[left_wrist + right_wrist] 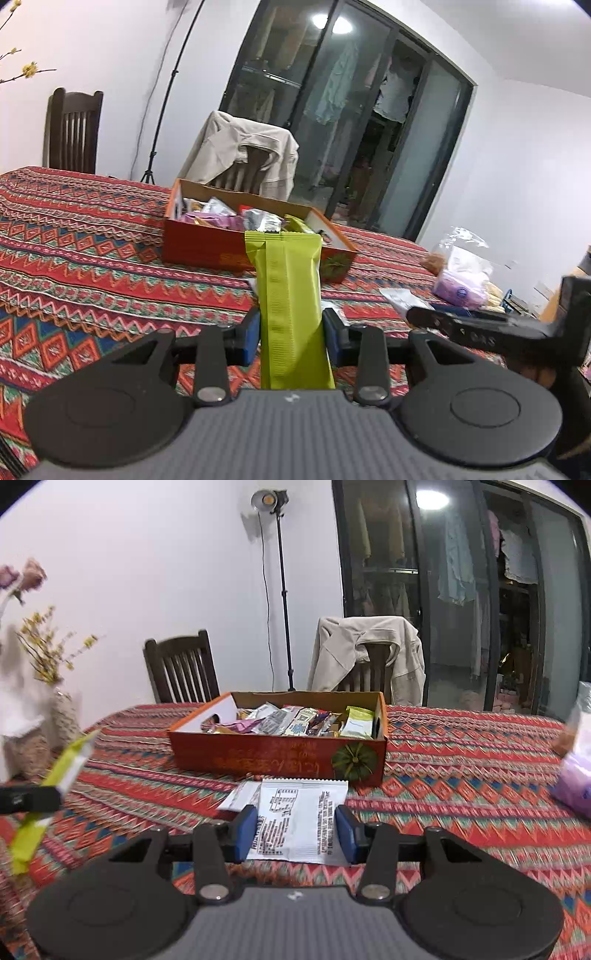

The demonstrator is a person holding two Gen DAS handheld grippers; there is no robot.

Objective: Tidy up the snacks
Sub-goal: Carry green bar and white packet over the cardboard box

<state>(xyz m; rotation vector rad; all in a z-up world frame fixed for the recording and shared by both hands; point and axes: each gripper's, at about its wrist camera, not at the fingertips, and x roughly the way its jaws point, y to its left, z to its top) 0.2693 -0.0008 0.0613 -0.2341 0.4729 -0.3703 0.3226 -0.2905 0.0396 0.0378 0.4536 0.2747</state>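
Note:
My left gripper (291, 339) is shut on a long green snack packet (290, 295), held above the patterned tablecloth and pointing at an open orange cardboard box (207, 245) holding several snack packets. The same packet shows at the left edge of the right wrist view (55, 775). My right gripper (297, 832) has its jaws apart around a white printed sachet (299, 819) that lies on the cloth just in front of the box (258, 757); the blue pads (245, 829) stand at its two sides, and contact is unclear.
A second white packet (240, 795) lies beside the sachet. Plastic bags with purple and tan contents (460, 273) sit at the table's right. Two chairs, one draped with a beige jacket (369, 650), stand behind the table. A vase of flowers (48, 686) is at the far left.

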